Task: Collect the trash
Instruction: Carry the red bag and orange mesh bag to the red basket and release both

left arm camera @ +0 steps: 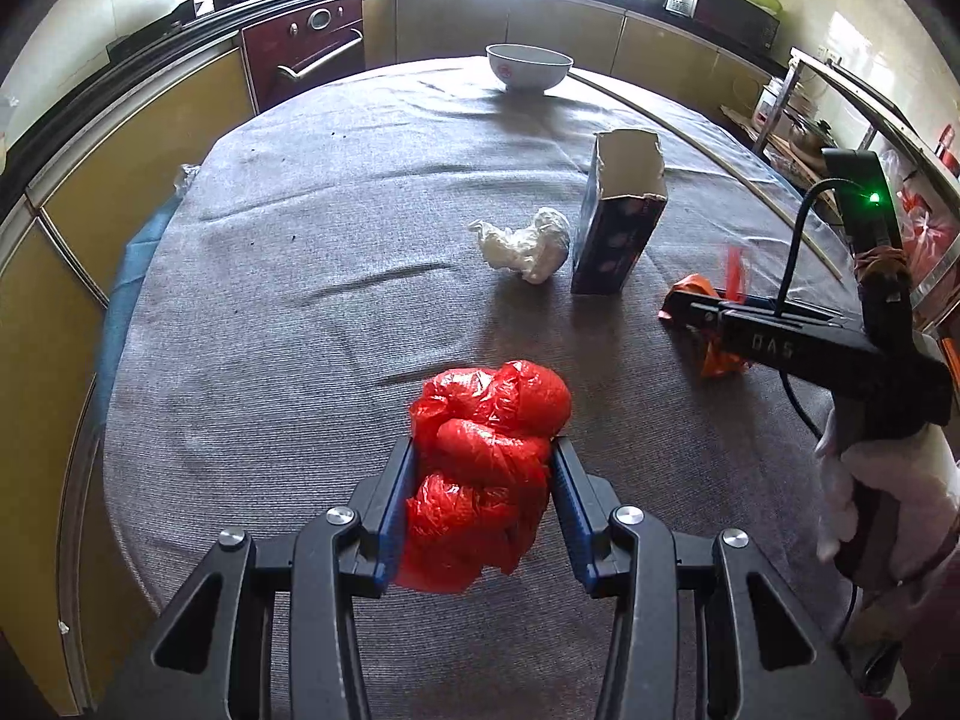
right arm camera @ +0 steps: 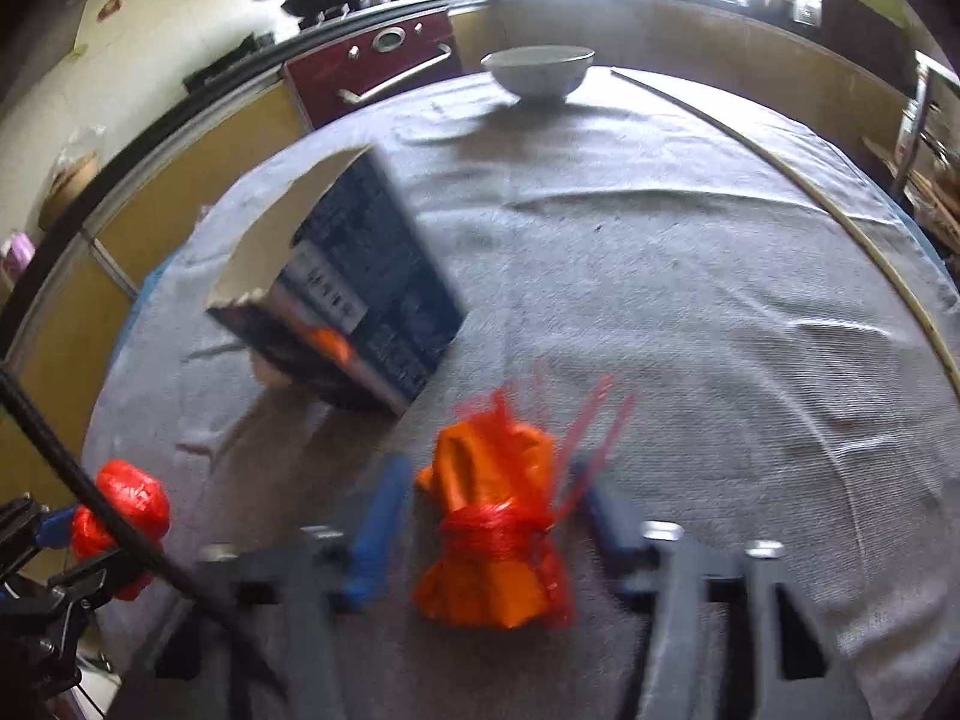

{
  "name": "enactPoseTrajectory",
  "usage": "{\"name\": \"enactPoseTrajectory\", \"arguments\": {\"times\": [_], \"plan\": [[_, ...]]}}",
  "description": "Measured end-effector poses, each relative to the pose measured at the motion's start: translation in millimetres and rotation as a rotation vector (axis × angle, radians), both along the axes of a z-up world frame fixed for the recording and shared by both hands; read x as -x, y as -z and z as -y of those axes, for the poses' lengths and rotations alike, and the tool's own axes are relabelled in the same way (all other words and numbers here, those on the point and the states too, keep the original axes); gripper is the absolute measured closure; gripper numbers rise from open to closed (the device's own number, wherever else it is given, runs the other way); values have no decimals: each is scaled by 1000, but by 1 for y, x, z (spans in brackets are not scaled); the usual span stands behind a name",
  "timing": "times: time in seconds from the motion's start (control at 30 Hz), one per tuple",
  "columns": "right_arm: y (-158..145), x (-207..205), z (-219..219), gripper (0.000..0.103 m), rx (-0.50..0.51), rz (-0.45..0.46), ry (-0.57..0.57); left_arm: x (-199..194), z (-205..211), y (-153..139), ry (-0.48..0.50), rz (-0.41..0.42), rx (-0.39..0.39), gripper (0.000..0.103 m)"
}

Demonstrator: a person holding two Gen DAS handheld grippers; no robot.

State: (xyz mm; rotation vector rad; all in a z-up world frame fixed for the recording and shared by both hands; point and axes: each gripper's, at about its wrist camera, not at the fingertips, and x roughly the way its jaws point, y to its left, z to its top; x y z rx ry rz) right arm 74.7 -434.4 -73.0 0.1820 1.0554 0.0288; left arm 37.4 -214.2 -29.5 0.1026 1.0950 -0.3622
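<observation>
My left gripper (left arm camera: 483, 450) is shut on a crumpled red plastic bag (left arm camera: 489, 420) low over the grey tablecloth (left arm camera: 300, 330); the bag also shows in the right wrist view (right arm camera: 123, 501). My right gripper (right arm camera: 489, 474) is open with its blue fingers on either side of an orange wrapper tied with red netting (right arm camera: 495, 534), which lies on the cloth; the view is blurred. The right gripper also shows in the left wrist view (left arm camera: 690, 315). A crumpled white tissue (left arm camera: 528, 240) lies beside an open dark blue carton (left arm camera: 621, 219), which also shows in the right wrist view (right arm camera: 354, 294).
A white bowl (left arm camera: 528, 66) stands at the table's far edge. A thin stick (left arm camera: 720, 144) lies along the right side of the table. Kitchen cabinets, a red oven (left arm camera: 306, 54) and a wok surround the table.
</observation>
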Motion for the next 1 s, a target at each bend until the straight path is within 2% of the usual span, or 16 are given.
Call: {"name": "enactPoseTrajectory", "arguments": {"times": [0.13, 0.2, 0.37, 0.53, 0.8, 1.0], "plan": [[1, -2, 1, 61, 43, 9, -26, 0, -1, -2, 0, 4, 5, 57], [1, 4, 5, 61, 31, 18, -25, 3, -1, -4, 1, 8, 9, 57], [-7, 25, 26, 61, -104, 31, 20, 11, 7, -8, 21, 10, 13, 57], [-30, 56, 48, 61, -262, 87, 53, 18, 20, -12, 43, 15, 12, 57], [-65, 111, 73, 61, -327, 180, 110, 33, 46, -28, 77, 63, -22, 57], [-75, 143, 93, 61, -353, 217, 152, 42, 62, -37, 96, 103, -61, 57]]}}
